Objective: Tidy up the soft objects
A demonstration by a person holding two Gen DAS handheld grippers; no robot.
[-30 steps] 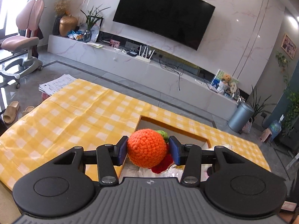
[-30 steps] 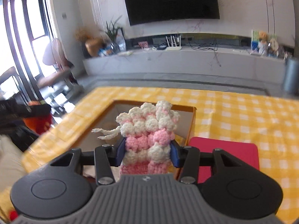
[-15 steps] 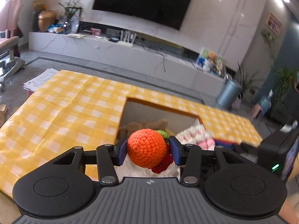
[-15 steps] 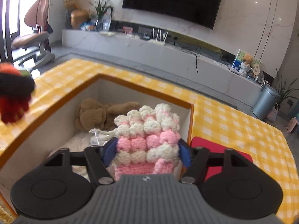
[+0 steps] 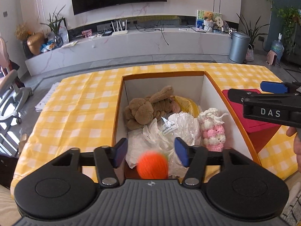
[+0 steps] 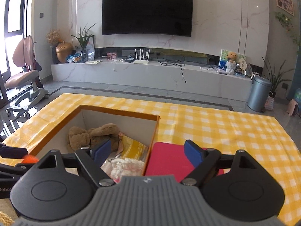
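One box holds one brown plush toy, one pink-and-white crochet piece and one orange crochet ball; one red lid beside.

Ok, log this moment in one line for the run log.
left gripper: just opened, orange ball dropping free | right gripper: just opened, empty | pink-white knit: in box

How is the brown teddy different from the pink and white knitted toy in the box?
The brown teddy is fuzzy plush in one colour; the pink and white knitted toy is bumpy yarn in stripes. The teddy looks bigger. It lies toward the back of the box, while the knitted toy sits against the right wall. Both are soft and rest inside the same box, with no gripper touching them.
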